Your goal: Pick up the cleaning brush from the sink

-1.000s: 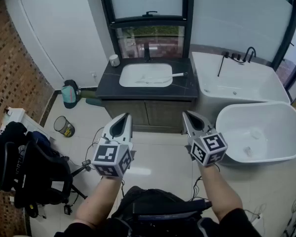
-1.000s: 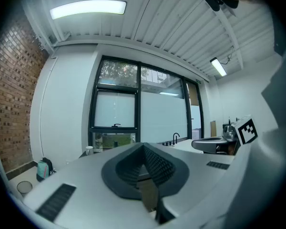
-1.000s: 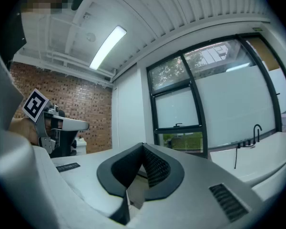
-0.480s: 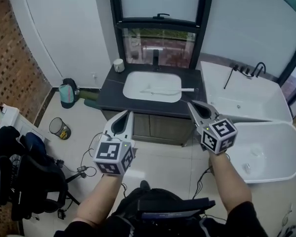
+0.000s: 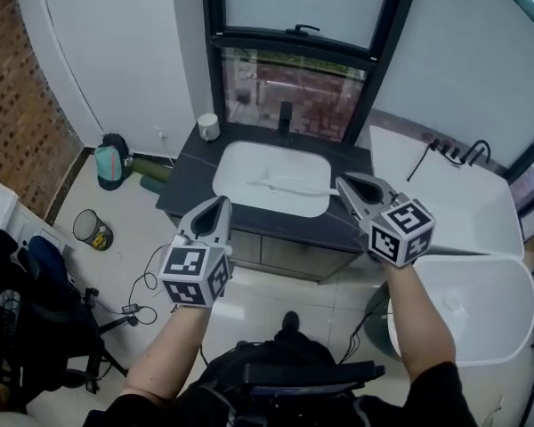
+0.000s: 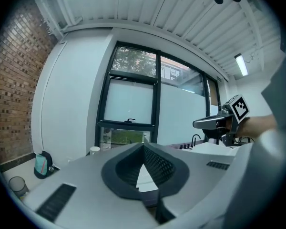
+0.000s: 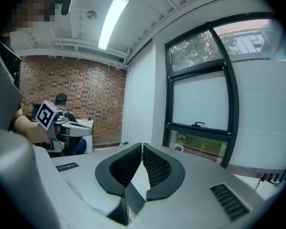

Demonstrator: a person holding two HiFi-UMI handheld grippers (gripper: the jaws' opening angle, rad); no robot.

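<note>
Both grippers, the left gripper (image 5: 221, 205) and the right gripper (image 5: 345, 183), have their jaws closed on nothing, short of the dark worktop (image 5: 183, 192). The cleaning brush (image 5: 289, 188) lies across the white sink (image 5: 234, 160). Open the right jaws before descending, then align them across the slim handle.

- Sink (image 5: 271, 172): white, smooth, glossy, ceramic in look.
- Countertop (image 5: 185, 192) around the sink: dark, matt, stone-like.
- Cleaning brush (image 5: 289, 186) in the sink: white, plastic in look.
- Bathtub (image 5: 489, 310) right of the sink: white, smooth, glossy.
- Brick wall (image 5: 18, 105) left of the sink: rough, matt.
- Floor (image 5: 258, 305) before the sink: pale, glossy tiles.
- Left gripper (image 5: 222, 203) and right gripper (image 5: 343, 181): matt grey plastic shells with dark ribbed pads (image 6: 158, 165).
</note>
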